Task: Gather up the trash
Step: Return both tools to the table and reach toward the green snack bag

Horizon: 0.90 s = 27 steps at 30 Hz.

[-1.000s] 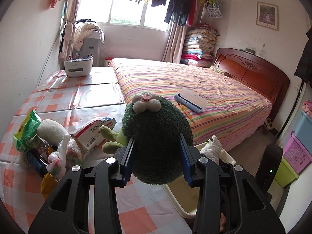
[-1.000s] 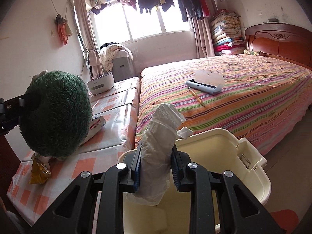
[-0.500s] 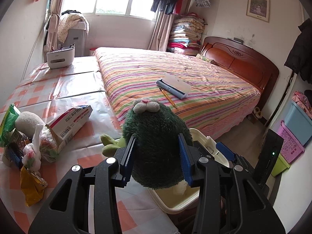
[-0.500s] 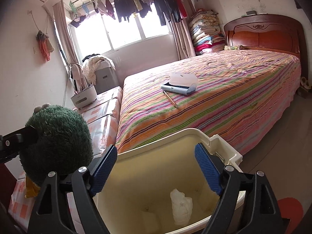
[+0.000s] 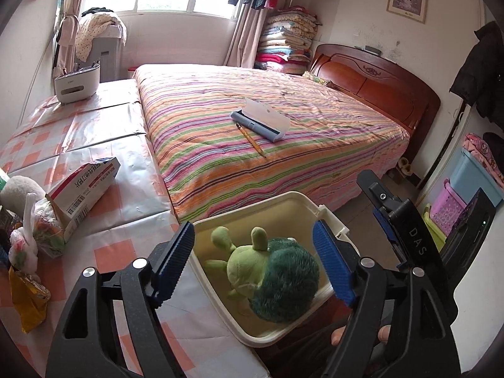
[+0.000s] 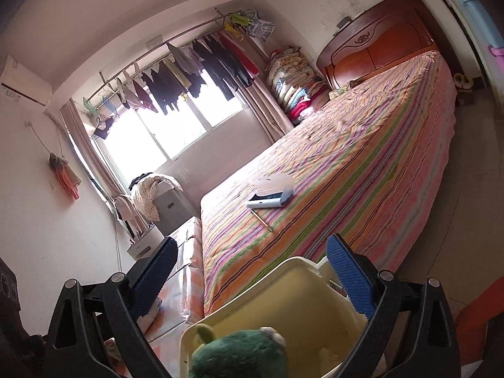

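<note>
Bed (image 5: 283, 126): huge striped thing filling most of both views, wooden headboard (image 5: 378, 78) at the far end, window with hung laundry behind it.
Table (image 5: 78, 132): orange-and-white checked cover, pushed right up against the bed's side.
Bin (image 5: 302, 201): cream plastic tub at the table's corner, just beside the bed's foot; the right wrist view looks down into it too (image 6: 302, 271).
Plush toy (image 5: 271, 277): green and fuzzy, lying on its side inside the bin, paler green face and limbs pointing toward the table. In the right wrist view only its fuzzy top shows at the bottom edge (image 6: 239, 356).
Left gripper (image 5: 255, 261): hanging over the bin, jaws spread wide with nothing between them, the toy sitting below in the gap.
Right gripper (image 6: 252, 274): also over the bin, jaws wide apart, holding nothing.
Box (image 5: 85, 189): red-and-white carton lying on the table, well apart from the bin.
Wrapper pile (image 5: 25, 252): plastic bag and a yellow packet (image 5: 28, 299) at the table's left edge, touching the box's near end.
Pencil case (image 5: 261, 119): open on the bed, pencil (image 5: 252, 140) just beside it.
White caddy (image 5: 77, 83): far corner of the table.
</note>
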{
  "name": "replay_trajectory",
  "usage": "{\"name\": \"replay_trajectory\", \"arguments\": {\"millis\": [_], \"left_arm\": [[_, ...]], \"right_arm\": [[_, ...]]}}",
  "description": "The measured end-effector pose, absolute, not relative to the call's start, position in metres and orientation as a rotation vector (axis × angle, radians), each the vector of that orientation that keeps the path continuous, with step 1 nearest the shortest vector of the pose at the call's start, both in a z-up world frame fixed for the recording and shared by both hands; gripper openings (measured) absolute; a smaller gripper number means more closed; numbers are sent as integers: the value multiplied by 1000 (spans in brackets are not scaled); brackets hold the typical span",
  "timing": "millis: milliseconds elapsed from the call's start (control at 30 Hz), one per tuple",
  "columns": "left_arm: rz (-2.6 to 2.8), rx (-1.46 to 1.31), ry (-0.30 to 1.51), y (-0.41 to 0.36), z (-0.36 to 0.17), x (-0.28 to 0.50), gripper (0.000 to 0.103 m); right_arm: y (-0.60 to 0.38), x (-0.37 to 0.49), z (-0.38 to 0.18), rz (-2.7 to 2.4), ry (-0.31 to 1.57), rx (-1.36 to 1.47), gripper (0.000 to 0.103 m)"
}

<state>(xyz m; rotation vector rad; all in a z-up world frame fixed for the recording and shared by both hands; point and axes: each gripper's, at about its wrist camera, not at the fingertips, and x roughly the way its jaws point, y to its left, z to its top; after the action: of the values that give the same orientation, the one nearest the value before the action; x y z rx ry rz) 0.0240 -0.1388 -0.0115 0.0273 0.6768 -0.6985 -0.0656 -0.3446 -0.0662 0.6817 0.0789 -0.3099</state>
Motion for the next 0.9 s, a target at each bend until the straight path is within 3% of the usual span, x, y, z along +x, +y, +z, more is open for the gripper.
{"name": "replay_trajectory", "arguments": {"millis": [133, 433, 900], "left_arm": [[-627, 24, 604, -125, 3, 19, 89], [-361, -24, 548, -49, 29, 37, 90], [-7, -122, 578, 86, 29, 81, 90]], "right_arm": [[-337, -61, -61, -234, 61, 646, 93], [-264, -14, -28, 23, 163, 374, 93], [-171, 46, -35, 290, 326, 306, 93]]}}
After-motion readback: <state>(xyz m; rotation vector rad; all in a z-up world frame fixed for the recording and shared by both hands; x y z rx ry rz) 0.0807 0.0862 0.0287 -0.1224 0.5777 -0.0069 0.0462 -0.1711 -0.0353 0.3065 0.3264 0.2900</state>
